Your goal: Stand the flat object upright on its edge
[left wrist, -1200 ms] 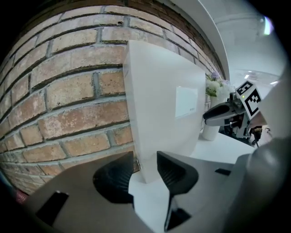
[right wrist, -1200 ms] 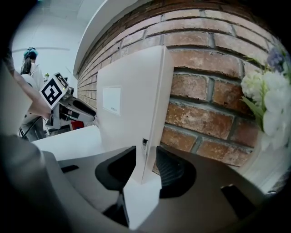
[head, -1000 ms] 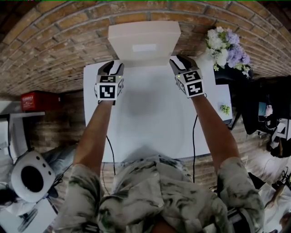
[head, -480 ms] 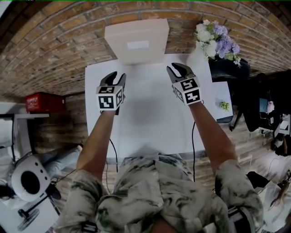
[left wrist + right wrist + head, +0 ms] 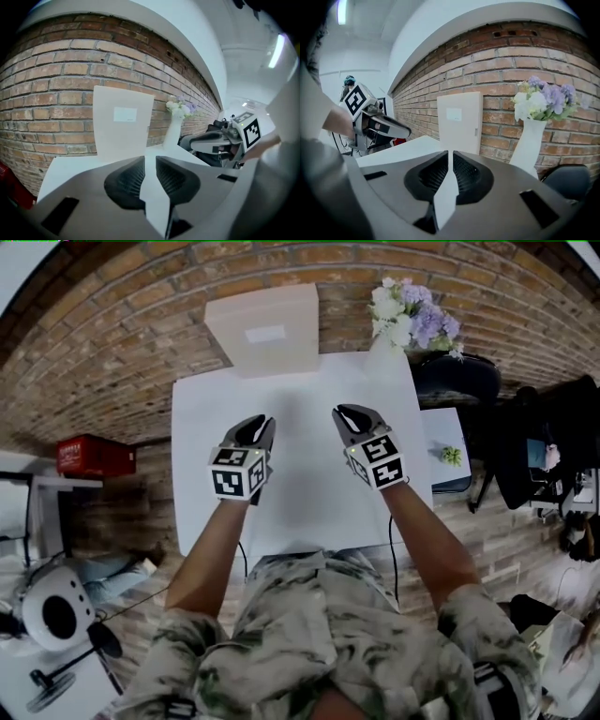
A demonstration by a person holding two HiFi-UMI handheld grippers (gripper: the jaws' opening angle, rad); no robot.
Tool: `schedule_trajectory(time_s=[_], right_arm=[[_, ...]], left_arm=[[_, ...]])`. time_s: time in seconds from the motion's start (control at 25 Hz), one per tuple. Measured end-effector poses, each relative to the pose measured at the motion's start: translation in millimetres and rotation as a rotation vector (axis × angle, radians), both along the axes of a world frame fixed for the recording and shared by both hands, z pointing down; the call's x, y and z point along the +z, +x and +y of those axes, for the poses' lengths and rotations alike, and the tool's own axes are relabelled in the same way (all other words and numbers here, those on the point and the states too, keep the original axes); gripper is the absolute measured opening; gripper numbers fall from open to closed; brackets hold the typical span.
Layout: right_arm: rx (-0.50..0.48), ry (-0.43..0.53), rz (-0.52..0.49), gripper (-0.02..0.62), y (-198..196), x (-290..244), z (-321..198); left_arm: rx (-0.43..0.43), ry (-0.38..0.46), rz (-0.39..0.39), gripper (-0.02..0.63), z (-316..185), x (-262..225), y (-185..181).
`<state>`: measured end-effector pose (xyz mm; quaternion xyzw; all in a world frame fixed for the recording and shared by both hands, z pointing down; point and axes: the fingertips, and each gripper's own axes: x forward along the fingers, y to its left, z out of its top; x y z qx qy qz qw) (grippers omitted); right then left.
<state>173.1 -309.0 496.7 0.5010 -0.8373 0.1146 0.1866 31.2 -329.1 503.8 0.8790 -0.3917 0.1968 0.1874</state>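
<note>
Flat panel point(image 5: 265, 329): it's standing upright at the far edge of the desk point(image 5: 300, 381), top of the head view, facing you, by the brick wall.
Left gripper point(image 5: 255, 427): fingers are closing on nothing, a slim gap showing.
Right gripper point(image 5: 352, 416): fingers are closing too, nearly together, empty.
Bearing: the panel is sitting straight above your left gripper, well apart; the right is hanging off to the side.
</note>
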Motion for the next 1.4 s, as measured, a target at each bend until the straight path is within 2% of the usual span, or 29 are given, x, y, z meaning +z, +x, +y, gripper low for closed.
schedule_trajectory(time_s=[0.48, 0.72, 0.88, 1.12, 1.4], right_arm=[[-0.103, -0.044, -0.047, 0.034, 10, -6, 137], [-0.129, -0.117, -0.119, 0.025, 14, 3, 201], [-0.137, -0.129, -0.130, 0.023, 9, -4, 246], [-0.113, -0.139, -0.118, 0.021, -8, -15, 291], [-0.088, -0.144, -0.125, 0.021, -68, -21, 331]], left_arm=[[-0.021, -0.037, 0.094, 0.060, 139, -19, 18], [0.028, -0.083, 0.081, 0.035, 216, -18, 13], [0.056, -0.123, 0.091, 0.029, 253, -19, 2], [0.139, -0.100, 0.110, 0.025, 288, -33, -13], [0.198, -0.102, 0.107, 0.025, 329, -37, -71]])
